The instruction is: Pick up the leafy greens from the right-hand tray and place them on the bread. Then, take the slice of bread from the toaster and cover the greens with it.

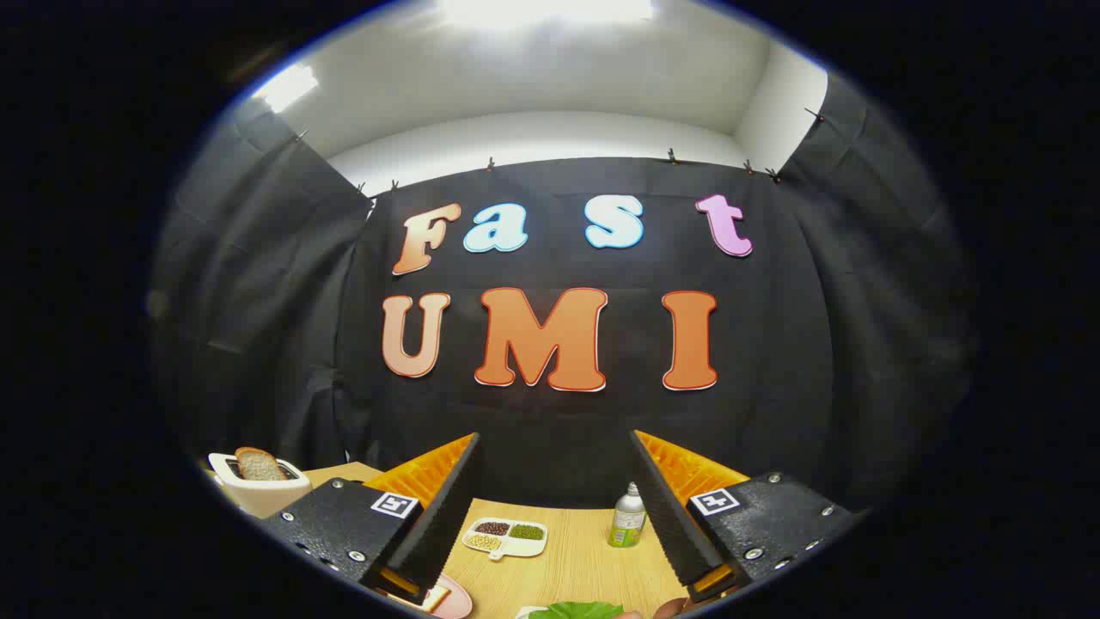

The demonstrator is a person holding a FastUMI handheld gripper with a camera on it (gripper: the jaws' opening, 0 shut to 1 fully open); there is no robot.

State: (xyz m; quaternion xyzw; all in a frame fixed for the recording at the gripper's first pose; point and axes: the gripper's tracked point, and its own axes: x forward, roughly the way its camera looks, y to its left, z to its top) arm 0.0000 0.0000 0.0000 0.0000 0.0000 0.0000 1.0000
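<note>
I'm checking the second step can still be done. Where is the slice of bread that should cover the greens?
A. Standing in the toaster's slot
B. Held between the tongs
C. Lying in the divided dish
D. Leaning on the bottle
A: the slice of bread stands up out of the white toaster, off beside one finger of the open, empty tongs.

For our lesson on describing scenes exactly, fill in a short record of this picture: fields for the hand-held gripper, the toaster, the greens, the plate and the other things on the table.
hand-held gripper: fingers spread wide apart, holding nothing, raised above the table
toaster: white, beyond the left finger, bread slice standing up out of its slot
leafy greens: just below and between the fingers, only partly in view
pink plate: by the left fingertip, bread on it mostly hidden
divided dish: three compartments of dark, green and pale grains, ahead between the fingers
bottle: upright, beside the right finger
table: light wood
</note>
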